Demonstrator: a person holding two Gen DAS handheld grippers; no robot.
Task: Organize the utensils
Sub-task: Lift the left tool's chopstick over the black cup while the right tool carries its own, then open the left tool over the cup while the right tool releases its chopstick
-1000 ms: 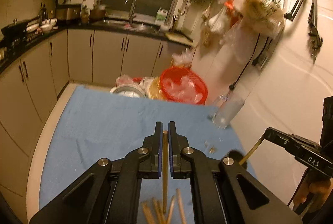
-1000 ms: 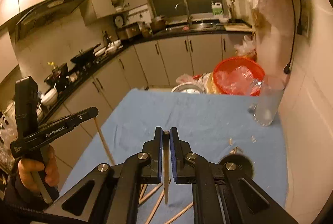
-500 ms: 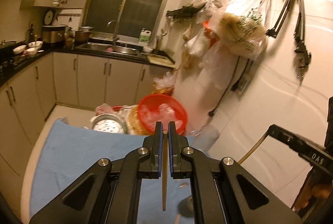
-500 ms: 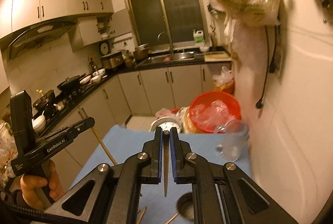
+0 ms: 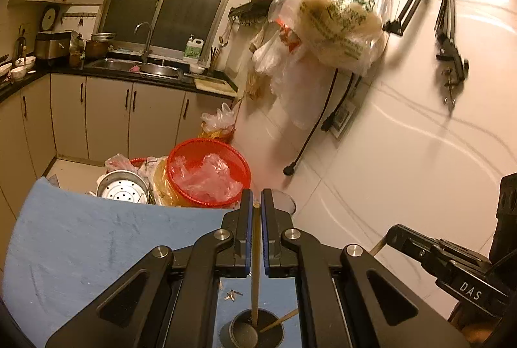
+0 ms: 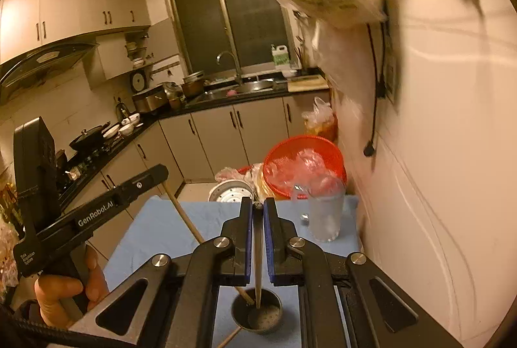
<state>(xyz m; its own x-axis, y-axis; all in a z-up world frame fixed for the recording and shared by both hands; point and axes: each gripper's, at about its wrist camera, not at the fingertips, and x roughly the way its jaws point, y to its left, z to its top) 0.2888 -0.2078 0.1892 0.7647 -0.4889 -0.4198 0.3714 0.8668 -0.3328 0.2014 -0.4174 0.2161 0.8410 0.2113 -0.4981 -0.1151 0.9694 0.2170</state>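
Observation:
My left gripper (image 5: 255,206) is shut on a wooden chopstick (image 5: 255,264) that hangs down with its tip inside a dark round holder (image 5: 240,331) on the blue cloth. My right gripper (image 6: 257,206) is shut on another chopstick (image 6: 258,264), its tip also inside the same holder (image 6: 258,315). The other gripper's chopstick shows in each view, slanting into the holder (image 5: 279,320) (image 6: 189,223). The right gripper shows at the right of the left wrist view (image 5: 452,264), the left gripper at the left of the right wrist view (image 6: 97,209).
A clear glass mug (image 6: 323,212) stands on the blue cloth (image 5: 80,244) near the wall. Beyond the table's far edge are a red basket (image 5: 206,173) and a perforated metal pot (image 5: 122,191). A white tiled wall (image 5: 404,137) is close on the right.
Both grippers have risen and tilted up, each carrying its chopstick from above the loose pile to the dark holder, where both tips now sit.

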